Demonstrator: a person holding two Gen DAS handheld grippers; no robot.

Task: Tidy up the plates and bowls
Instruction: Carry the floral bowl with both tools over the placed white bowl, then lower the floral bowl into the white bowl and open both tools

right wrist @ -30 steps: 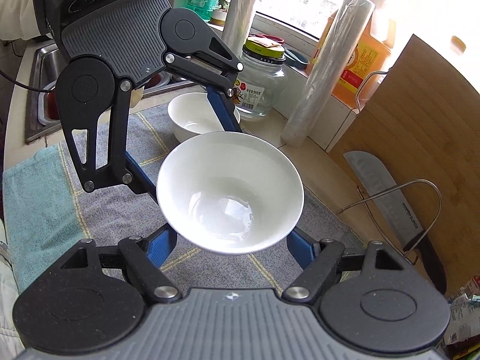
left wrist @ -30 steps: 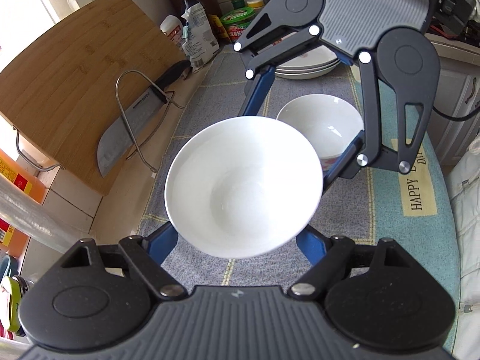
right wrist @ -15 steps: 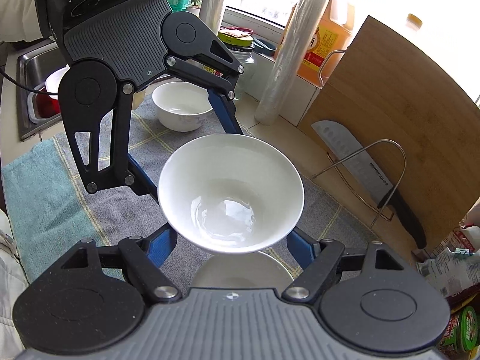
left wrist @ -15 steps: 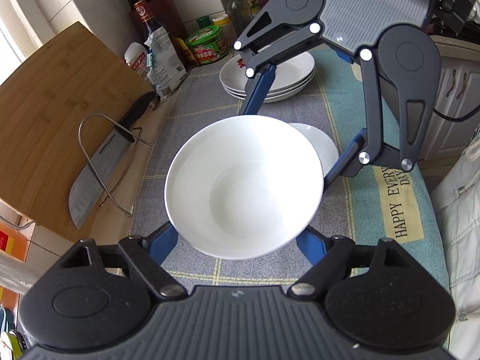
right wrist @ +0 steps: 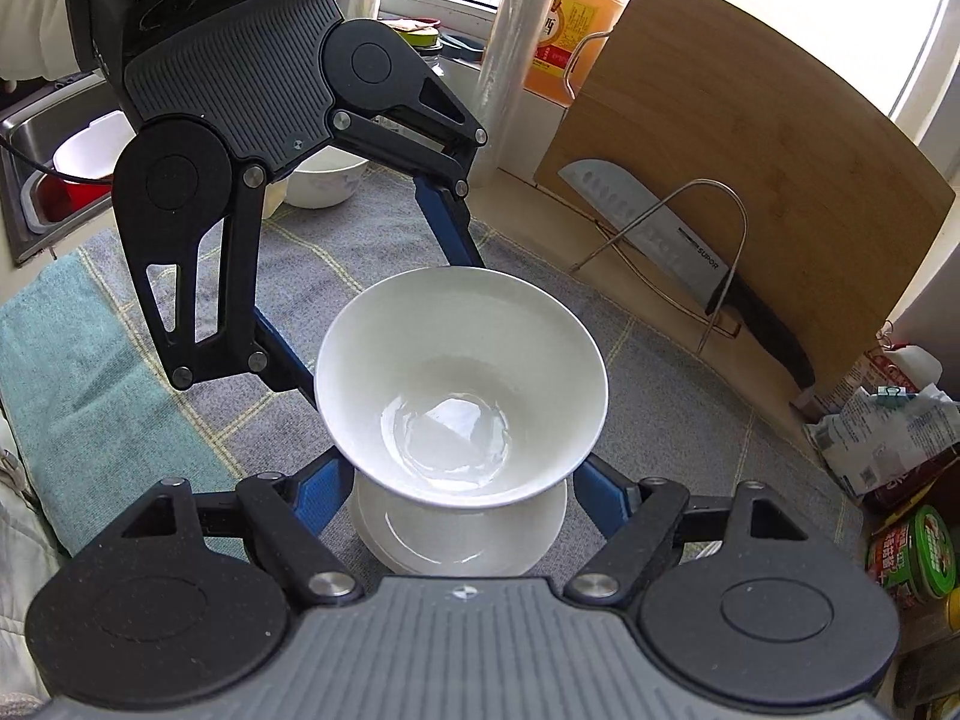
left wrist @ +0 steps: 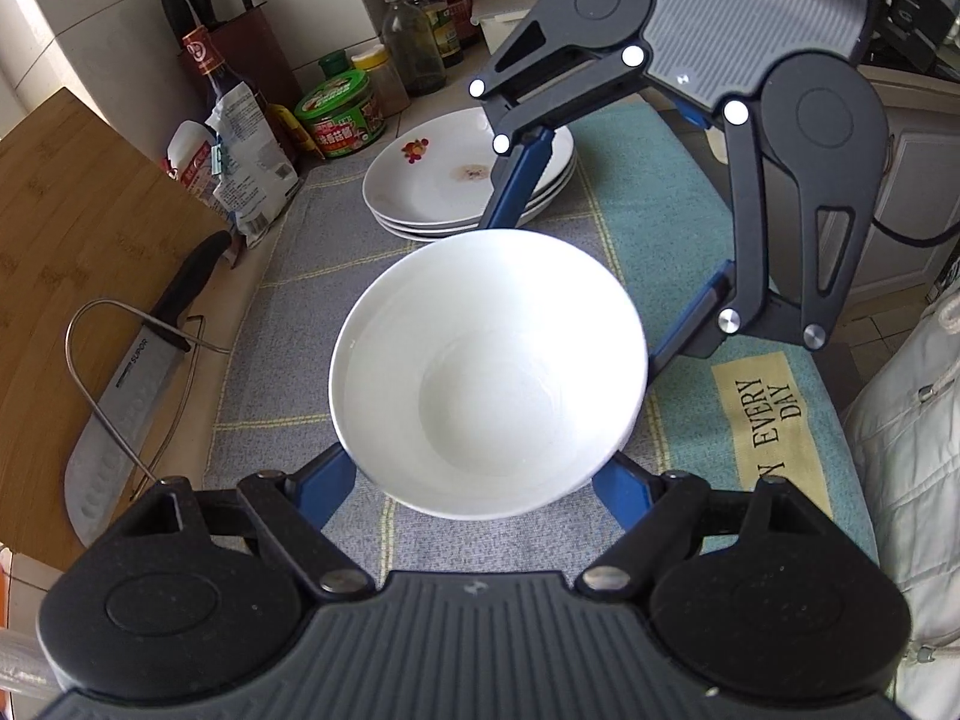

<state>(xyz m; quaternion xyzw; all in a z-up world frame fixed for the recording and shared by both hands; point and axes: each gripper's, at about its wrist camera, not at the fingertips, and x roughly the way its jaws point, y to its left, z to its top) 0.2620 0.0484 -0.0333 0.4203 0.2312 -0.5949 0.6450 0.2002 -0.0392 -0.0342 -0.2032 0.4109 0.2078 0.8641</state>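
A white bowl (left wrist: 486, 372) hangs above the cloth-covered counter, gripped from opposite sides by both grippers. My left gripper (left wrist: 480, 471) is shut on its near rim with blue fingers (left wrist: 327, 483) on either side. My right gripper (left wrist: 600, 264) clamps the far side. In the right wrist view the same bowl (right wrist: 462, 384) sits in my right gripper (right wrist: 462, 495), directly above a second white bowl (right wrist: 462, 540) resting on the cloth. The left gripper (right wrist: 360, 294) faces me there. A stack of white plates (left wrist: 444, 186) stands farther along the counter.
A bamboo cutting board (right wrist: 750, 138) leans at the wall with a cleaver (right wrist: 648, 228) in a wire rack. Another white bowl (right wrist: 324, 180) sits near the sink (right wrist: 24, 138). Bottles, jars and a green tin (left wrist: 342, 114) crowd the back corner. A grey and teal cloth (left wrist: 654, 210) covers the counter.
Both grippers carried the bowl together along the counter toward the plate stack. The bowl on the cloth, earlier off to one side, now lies right beneath the held one.
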